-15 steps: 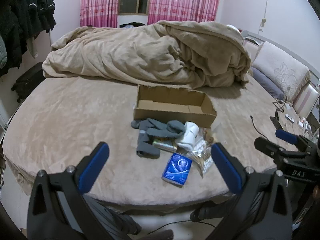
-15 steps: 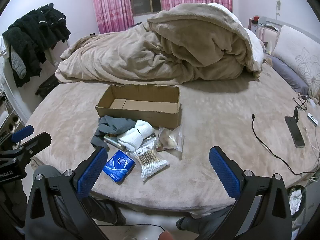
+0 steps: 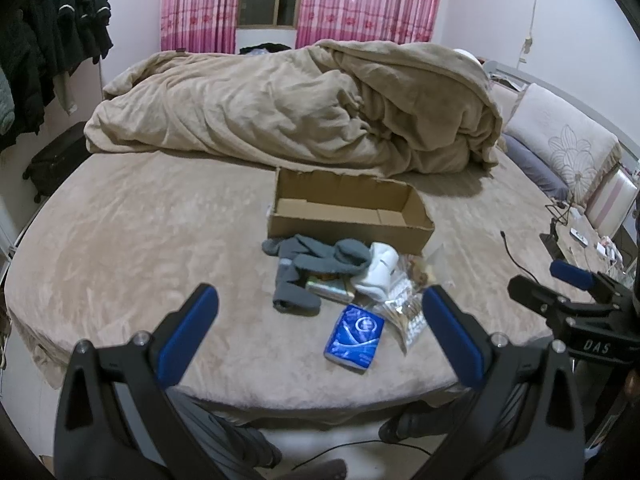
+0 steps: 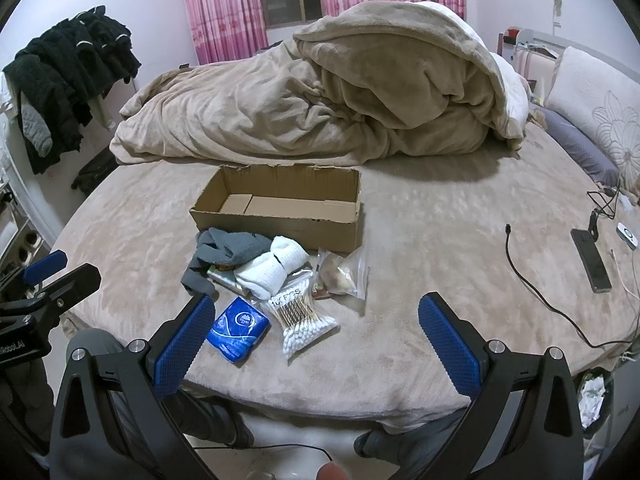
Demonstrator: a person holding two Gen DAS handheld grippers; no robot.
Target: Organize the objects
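Observation:
An open, empty cardboard box [image 3: 348, 212] [image 4: 280, 208] sits on the bed. In front of it lies a pile: grey socks [image 3: 308, 268] [image 4: 224, 248], a white sock roll [image 3: 380, 268] [image 4: 276, 268], a blue tissue pack [image 3: 354, 336] [image 4: 238, 328], a bag of cotton swabs [image 4: 300, 320] [image 3: 404, 312] and a clear zip bag [image 4: 344, 276]. My left gripper [image 3: 320, 336] is open and empty, held off the bed's near edge. My right gripper [image 4: 316, 344] is open and empty, likewise back from the pile.
A rumpled beige duvet [image 3: 304, 108] fills the far half of the bed. A black cable [image 4: 540, 280], a phone [image 4: 592, 264] and pillows [image 4: 588, 108] lie at the right. Dark clothes [image 4: 68, 80] hang at the left. My legs are below the bed edge.

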